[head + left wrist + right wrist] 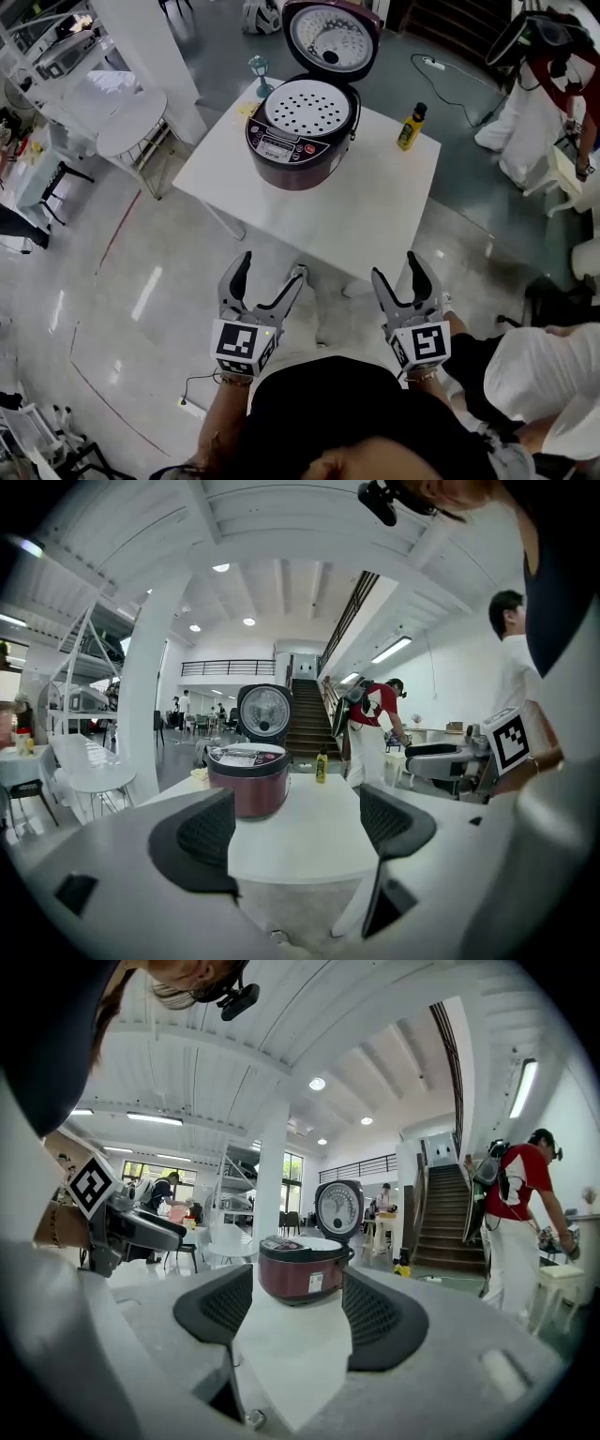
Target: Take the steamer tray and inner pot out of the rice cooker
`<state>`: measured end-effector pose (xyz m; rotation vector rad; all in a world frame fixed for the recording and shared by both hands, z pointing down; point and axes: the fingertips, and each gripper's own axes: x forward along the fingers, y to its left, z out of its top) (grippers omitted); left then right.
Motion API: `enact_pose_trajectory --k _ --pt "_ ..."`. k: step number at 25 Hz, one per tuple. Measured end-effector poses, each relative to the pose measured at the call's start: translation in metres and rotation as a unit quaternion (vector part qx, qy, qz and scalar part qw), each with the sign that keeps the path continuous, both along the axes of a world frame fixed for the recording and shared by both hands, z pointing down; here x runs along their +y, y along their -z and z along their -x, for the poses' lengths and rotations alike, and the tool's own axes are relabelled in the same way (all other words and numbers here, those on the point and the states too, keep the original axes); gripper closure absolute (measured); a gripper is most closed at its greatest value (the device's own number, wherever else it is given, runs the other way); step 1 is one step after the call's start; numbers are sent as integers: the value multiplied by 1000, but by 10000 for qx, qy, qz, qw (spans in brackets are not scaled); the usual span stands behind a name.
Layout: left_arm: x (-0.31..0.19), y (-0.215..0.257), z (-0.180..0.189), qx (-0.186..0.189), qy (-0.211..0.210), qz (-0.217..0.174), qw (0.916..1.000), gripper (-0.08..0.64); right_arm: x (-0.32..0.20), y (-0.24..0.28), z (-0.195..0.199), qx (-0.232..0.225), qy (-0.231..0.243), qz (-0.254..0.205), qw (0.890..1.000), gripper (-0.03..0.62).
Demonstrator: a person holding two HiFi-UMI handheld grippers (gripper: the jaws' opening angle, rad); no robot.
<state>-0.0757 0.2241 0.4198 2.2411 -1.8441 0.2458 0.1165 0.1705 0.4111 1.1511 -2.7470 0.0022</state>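
A maroon rice cooker (300, 136) stands on the far half of a white table (375, 220) with its lid (330, 34) raised. A white perforated steamer tray (307, 106) lies in its mouth; the inner pot beneath is hidden. Both grippers hover short of the table's near edge, well away from the cooker. My left gripper (271, 271) is open and empty, as is my right gripper (397, 270). The cooker (247, 777) shows ahead in the left gripper view and again, as the cooker (305, 1269), between the pads in the right gripper view.
A yellow bottle (411, 127) stands at the table's far right, a small stemmed glass (260, 74) at its far left corner. A round white side table (131, 122) is off to the left. A person in red (517, 1213) stands to the right, stairs behind.
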Motion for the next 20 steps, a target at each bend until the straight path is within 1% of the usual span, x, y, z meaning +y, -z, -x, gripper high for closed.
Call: enact_pose_trajectory --k 3,5,8,11,14,17,20 --pt "-31 6 11 53 -113 -68 9999 163 -27 -3 4 -72 -250 60 9996 299" --pt "-52 10 22 -14 -141 -120 9998 163 -49 -1 10 -63 -400 49 9992 299" --pt "-86 11 42 -130 -127 -138 9997 163 -84 5 26 -19 -523 -45 9986 299" --pt "-120 13 66 -91 -35 -144 9998 163 -115 10 43 -58 -648 -92 9978 299" --pt "-153 26 88 -105 27 -232 9997 163 -141 18 58 -25 -729 -116 9973 299" --pt "-185 36 102 -142 -39 -279 9995 163 -166 19 70 31 -803 -111 9967 299" --pt "-214 35 116 -160 -107 -279 9994 163 -191 15 79 95 -912 -109 9957 299"
